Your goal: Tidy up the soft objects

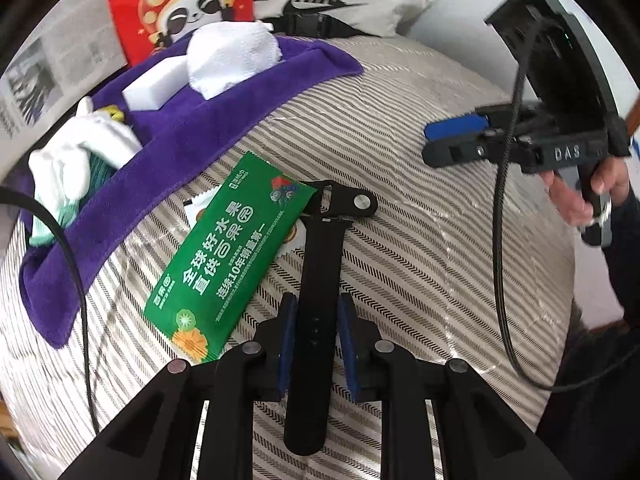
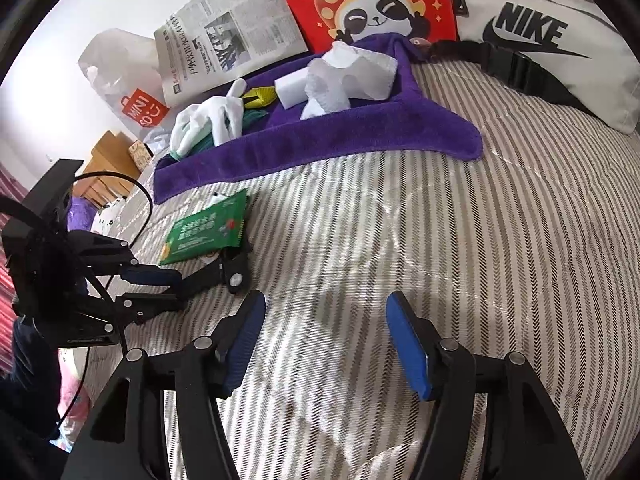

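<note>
My left gripper (image 1: 316, 316) is shut on a black watch strap (image 1: 320, 272) that lies on the striped bedcover (image 1: 420, 248); it also shows in the right wrist view (image 2: 176, 284) at the left, beside the strap's buckle end (image 2: 234, 270). A green wipes packet (image 1: 232, 256) lies just left of the strap. A purple towel (image 1: 192, 136) holds a white cloth (image 1: 232, 56), a white sponge block (image 1: 156, 88) and white gloves (image 1: 76, 160). My right gripper (image 2: 324, 344) is open and empty above bare bedcover (image 2: 400, 240); it shows in the left wrist view (image 1: 440, 140) at the right.
A red panda bag (image 2: 360, 4), a newspaper (image 2: 224, 36) and a white Nike bag (image 2: 552, 44) stand behind the purple towel (image 2: 340, 128). A clear Miniso bag (image 2: 128, 84) and a wooden cabinet (image 2: 108, 160) are at the left. A black cable (image 1: 500, 240) hangs from the right gripper.
</note>
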`<state>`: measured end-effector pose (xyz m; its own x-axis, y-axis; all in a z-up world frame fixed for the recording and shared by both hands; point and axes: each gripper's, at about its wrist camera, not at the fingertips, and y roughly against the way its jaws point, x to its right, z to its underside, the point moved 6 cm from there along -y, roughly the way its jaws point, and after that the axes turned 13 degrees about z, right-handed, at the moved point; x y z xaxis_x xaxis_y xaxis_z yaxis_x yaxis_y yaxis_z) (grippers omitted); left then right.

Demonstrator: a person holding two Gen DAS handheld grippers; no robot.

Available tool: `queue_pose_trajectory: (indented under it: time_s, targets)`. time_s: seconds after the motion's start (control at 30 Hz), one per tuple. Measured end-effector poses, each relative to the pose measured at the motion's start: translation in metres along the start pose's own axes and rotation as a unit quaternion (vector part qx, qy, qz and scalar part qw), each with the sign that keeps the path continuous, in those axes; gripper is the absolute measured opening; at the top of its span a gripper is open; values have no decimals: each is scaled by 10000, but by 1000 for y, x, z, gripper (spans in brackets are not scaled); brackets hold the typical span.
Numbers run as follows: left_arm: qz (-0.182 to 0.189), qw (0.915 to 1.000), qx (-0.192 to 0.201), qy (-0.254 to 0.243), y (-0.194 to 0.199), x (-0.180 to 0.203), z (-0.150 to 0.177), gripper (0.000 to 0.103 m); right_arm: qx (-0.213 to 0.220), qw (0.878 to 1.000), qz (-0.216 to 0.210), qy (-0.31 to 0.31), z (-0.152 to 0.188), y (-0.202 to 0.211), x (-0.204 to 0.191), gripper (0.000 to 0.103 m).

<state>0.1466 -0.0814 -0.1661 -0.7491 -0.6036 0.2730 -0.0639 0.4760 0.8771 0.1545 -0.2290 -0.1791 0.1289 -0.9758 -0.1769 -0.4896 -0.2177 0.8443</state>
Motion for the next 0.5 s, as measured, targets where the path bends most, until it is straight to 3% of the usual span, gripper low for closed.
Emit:
queue_pose_trajectory:
  time_s: [0.17, 0.5]
  targets:
    - [35, 9988, 372, 323, 18, 1, 4, 20, 149, 9987, 122, 467, -9, 8, -22, 63]
    - [-87, 9959, 681, 597, 49, -4, 21, 20, 66, 9944, 14, 1057, -17, -9, -64, 63]
